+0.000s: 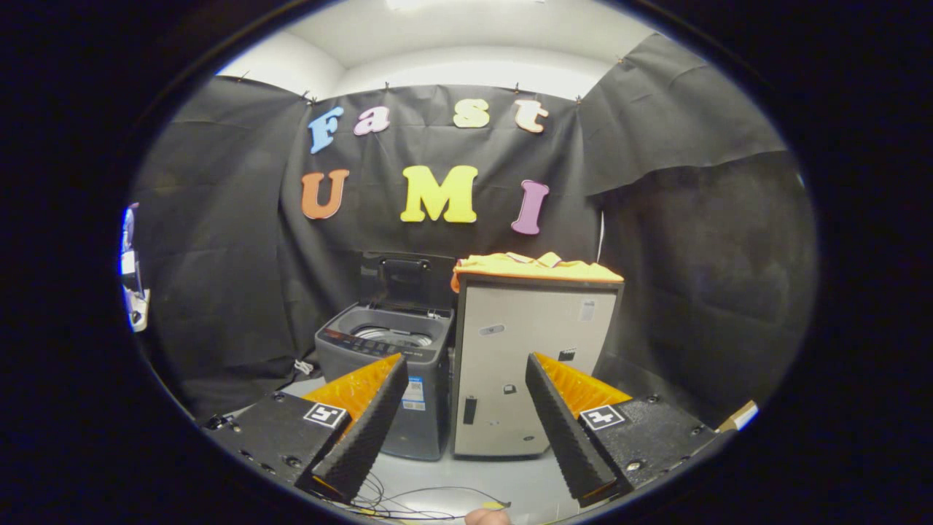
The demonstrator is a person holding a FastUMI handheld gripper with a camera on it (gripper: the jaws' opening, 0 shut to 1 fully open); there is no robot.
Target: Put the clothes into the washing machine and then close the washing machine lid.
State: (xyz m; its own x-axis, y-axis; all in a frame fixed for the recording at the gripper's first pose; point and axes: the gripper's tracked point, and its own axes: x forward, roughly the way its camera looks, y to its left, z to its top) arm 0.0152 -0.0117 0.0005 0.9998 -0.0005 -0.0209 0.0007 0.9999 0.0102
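Claw (466, 408) spread wide, nothing in it, cables (408, 499) on the floor just under the fingers. Beyond them: washing machine (386, 364), lid (399, 281) up, drum open, beside a pale cabinet (525, 364). Clothes (536, 266), an orange-yellow heap, lie on the cabinet's top. Likely light, limp, droopy; pinch a raised fold mid-heap. Stickers on both units too small to read.

Yellow clothes (537, 266) atop cabinet, washer (386, 364) open
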